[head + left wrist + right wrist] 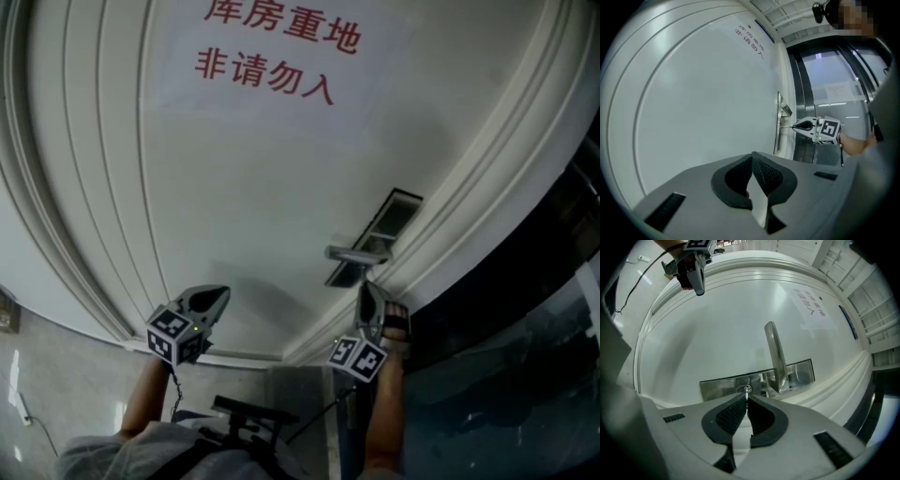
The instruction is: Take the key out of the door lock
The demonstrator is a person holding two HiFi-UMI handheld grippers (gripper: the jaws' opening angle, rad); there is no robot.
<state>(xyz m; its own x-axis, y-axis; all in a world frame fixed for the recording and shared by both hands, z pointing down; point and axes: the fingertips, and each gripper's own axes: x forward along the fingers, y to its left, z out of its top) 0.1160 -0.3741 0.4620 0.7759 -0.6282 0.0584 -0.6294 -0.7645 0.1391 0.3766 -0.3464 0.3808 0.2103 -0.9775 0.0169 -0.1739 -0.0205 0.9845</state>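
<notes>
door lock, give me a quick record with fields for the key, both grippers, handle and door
key: thin metal key, appears still seated in the keyhole of the lock plate
right gripper: jaws shut on the key's outer end, pointing straight at the plate
left gripper: jaws together, nothing between them, held off the door
handle: lever handle on the same plate, beside the keyhole
door: white and panelled, paper sign with red print on it
task state: key gripped, not yet out
</notes>
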